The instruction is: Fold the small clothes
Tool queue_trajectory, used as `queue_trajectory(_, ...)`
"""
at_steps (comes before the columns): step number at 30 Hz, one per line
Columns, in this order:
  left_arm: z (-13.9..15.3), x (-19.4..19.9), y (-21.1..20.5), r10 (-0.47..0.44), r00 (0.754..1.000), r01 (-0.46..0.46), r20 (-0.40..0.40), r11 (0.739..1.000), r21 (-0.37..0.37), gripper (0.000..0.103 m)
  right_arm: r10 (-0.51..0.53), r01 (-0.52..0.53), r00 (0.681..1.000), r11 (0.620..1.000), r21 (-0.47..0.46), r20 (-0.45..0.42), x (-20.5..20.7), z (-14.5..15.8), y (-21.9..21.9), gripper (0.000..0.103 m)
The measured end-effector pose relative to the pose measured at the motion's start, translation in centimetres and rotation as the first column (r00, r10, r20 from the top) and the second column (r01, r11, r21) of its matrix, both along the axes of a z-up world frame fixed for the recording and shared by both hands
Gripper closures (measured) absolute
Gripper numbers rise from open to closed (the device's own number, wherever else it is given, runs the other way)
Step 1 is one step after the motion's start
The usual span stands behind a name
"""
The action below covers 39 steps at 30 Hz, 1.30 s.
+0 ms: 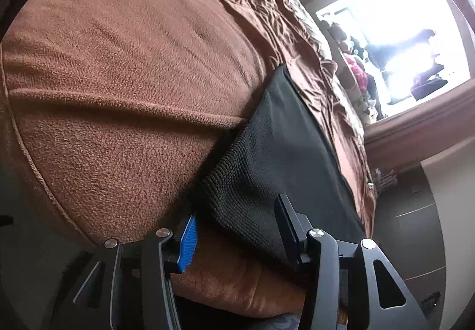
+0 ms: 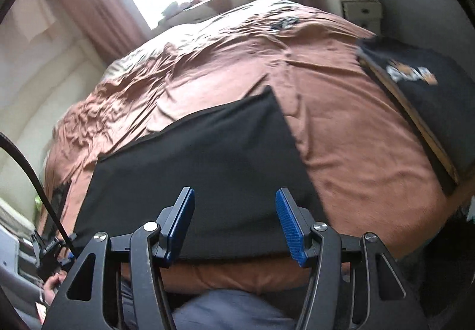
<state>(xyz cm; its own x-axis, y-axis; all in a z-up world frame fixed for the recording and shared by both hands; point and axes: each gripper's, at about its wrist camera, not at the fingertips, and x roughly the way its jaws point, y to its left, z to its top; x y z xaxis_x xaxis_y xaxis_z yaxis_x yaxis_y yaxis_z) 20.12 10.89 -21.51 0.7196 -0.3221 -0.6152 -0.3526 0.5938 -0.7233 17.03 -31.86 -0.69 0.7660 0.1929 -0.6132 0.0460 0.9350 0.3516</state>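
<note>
Black garment (image 2: 202, 169) lies folded on brown blanket (image 2: 356, 137).

Both grippers are angled downward. Left gripper (image 1: 237, 235) has its jaws apart with nothing pinched, and the blue pad on one finger (image 1: 187, 244) is bare. Right gripper (image 2: 236, 221) is the same deal: jaws spread, both ribbed blue pads (image 2: 289, 227) clear, gripping nothing.

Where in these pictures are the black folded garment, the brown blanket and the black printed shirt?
black folded garment (image 2: 207, 158): right wrist view, middle of its top face.
brown blanket (image 1: 118, 77): left wrist view, bare fleece surface.
black printed shirt (image 2: 427, 98): right wrist view, fabric below the print.
</note>
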Motion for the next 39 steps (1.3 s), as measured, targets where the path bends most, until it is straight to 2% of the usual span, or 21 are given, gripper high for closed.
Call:
queue_trajectory(8,-0.9,-0.2,0.6,0.032,0.999,-0.029,0.042,0.998,-0.060,0.059,0.140,-0.140,0.990,0.990,-0.018,-0.025,3.0,-1.4,6.3,0.048)
queue_trajectory(11,-1.0,0.1,0.5,0.032,0.998,-0.028,0.045,0.997,-0.074,0.068,0.193,-0.195,0.980,0.981,-0.022,-0.050,4.4,-2.5,8.4,0.049)
queue_trajectory(14,-1.1,0.2,0.4,0.015,0.999,-0.010,0.051,0.996,-0.091,0.089,0.258,-0.260,0.962,0.965,-0.015,-0.085,5.8,-3.9,10.4,0.057)
queue_trajectory(17,-0.9,0.0,0.5,0.022,0.998,-0.017,0.053,0.996,-0.088,0.094,0.310,-0.315,0.942,0.949,-0.027,-0.128,6.8,-5.4,12.6,0.062)
queue_trajectory(23,0.3,-0.3,0.4,0.007,0.996,-0.001,0.087,0.997,-0.075,0.096,0.383,-0.397,0.902,0.917,-0.036,-0.198,9.3,-7.4,15.0,0.078)
queue_trajectory(29,0.9,-0.5,0.8,0.010,0.994,0.000,0.110,0.996,-0.093,0.098,0.426,-0.452,0.869,0.890,-0.055,-0.252,10.8,-8.6,16.7,0.084)
queue_trajectory(32,1.1,-0.6,0.8,0.006,0.993,0.004,0.116,0.996,-0.088,0.099,0.438,-0.469,0.843,0.883,-0.028,-0.311,11.2,-9.6,16.8,0.088)
queue_trajectory(36,1.4,-0.6,0.7,0.007,0.992,0.007,0.128,0.994,-0.111,0.099,0.453,-0.477,0.833,0.879,0.003,-0.318,12.3,-8.8,16.4,0.090)
queue_trajectory(39,1.6,-0.7,0.9,0.011,0.990,0.009,0.143,0.990,-0.141,0.099,0.435,-0.459,0.843,0.889,0.001,-0.317,14.1,-8.3,15.9,0.090)
